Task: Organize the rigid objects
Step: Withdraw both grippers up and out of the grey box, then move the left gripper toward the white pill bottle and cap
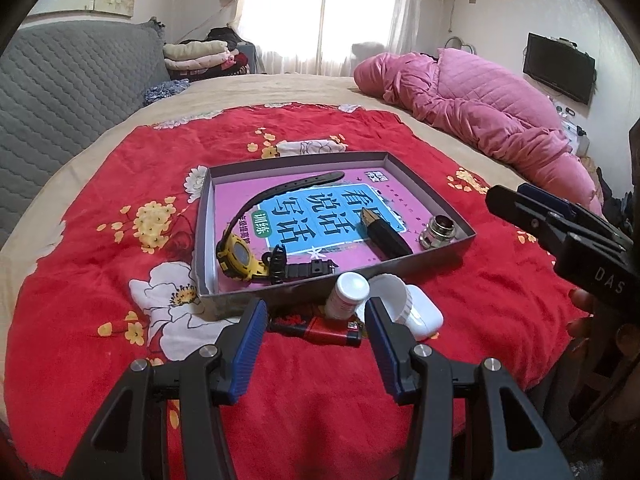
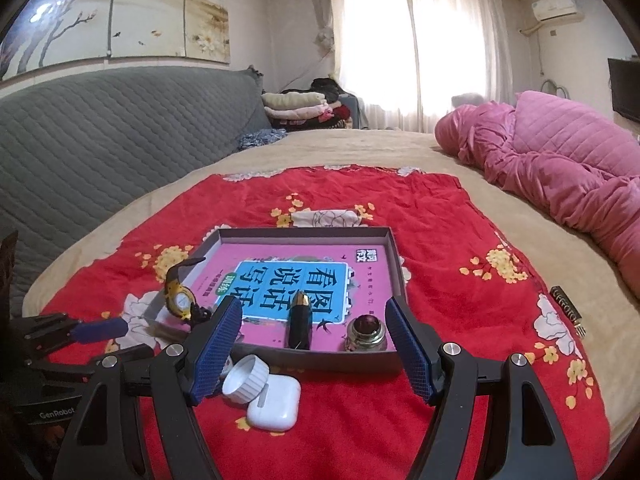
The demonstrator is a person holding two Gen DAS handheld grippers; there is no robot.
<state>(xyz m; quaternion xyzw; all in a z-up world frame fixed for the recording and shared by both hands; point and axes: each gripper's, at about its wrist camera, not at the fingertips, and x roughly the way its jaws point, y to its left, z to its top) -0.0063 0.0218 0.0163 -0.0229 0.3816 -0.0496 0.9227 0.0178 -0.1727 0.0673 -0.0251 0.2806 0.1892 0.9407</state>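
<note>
A shallow grey box [image 1: 204,216] [image 2: 320,357] lies on the red flowered cloth [image 1: 100,200] with a pink book as its floor. Inside are a yellow watch [image 1: 239,258] [image 2: 180,300], a black and gold tube [image 1: 386,234] [image 2: 300,322] and a metal fitting [image 1: 438,232] [image 2: 366,334]. In front of the box lie a white bottle [image 1: 348,294], a white cap [image 1: 390,296] [image 2: 246,378], a white earbud case [image 1: 426,316] [image 2: 276,402] and a red lighter-like item [image 1: 320,330]. My left gripper [image 1: 315,304] [image 2: 100,328] hovers open over these. My right gripper [image 2: 313,302] [image 1: 506,196] is open above the box's front edge, holding nothing.
The cloth covers a beige bed [image 1: 280,84]. A pink quilt [image 1: 480,104] [image 2: 560,168] is heaped at the right, and a grey padded headboard [image 2: 120,128] stands at the left. A small dark comb-like item [image 2: 566,310] lies on the cloth at the right.
</note>
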